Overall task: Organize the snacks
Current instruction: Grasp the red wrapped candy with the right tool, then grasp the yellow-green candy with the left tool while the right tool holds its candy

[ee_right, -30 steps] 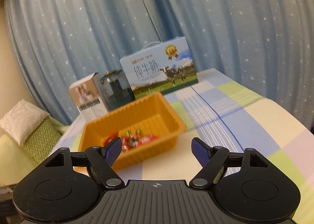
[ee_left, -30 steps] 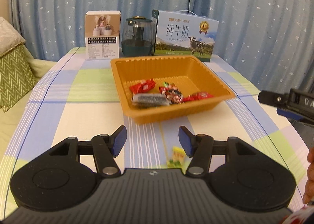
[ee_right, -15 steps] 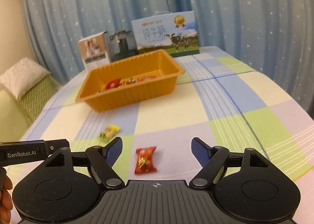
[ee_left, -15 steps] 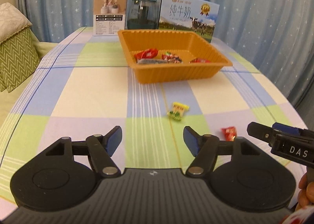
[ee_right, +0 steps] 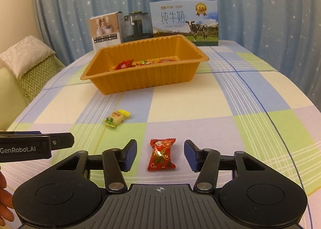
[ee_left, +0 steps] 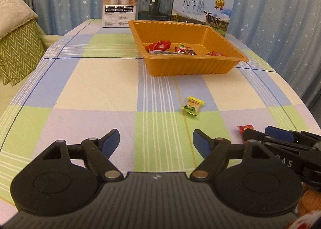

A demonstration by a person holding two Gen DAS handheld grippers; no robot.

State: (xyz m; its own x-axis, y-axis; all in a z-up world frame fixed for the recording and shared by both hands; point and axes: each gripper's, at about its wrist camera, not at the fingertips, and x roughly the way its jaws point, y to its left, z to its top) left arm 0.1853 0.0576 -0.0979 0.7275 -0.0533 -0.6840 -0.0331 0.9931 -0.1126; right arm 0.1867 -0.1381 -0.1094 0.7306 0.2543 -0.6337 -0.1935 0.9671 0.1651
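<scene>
A red wrapped candy (ee_right: 161, 154) lies on the checked tablecloth between the fingers of my right gripper (ee_right: 160, 154); the jaws are closing and the pads stand clear of the wrapper on both sides. A yellow-green candy (ee_left: 193, 106) (ee_right: 117, 118) lies further out, ahead and to the right of my left gripper (ee_left: 156, 141), whose jaws are opening over bare cloth with nothing between them. The orange tray (ee_left: 220, 36) (ee_right: 144, 80) beyond holds several wrapped snacks. In the left wrist view my right gripper (ee_left: 258, 133) hides most of the red candy (ee_left: 245, 128).
At the table's far edge stand a white product box (ee_left: 120, 5), a dark glass kettle (ee_left: 153, 6) and a milk carton box (ee_left: 202, 9), in front of a blue starred curtain. A green zigzag cushion (ee_left: 19, 48) sits off the table's left side.
Both grippers came down and back toward the near table edge. The right jaws narrowed around the red candy. The left jaws widened.
</scene>
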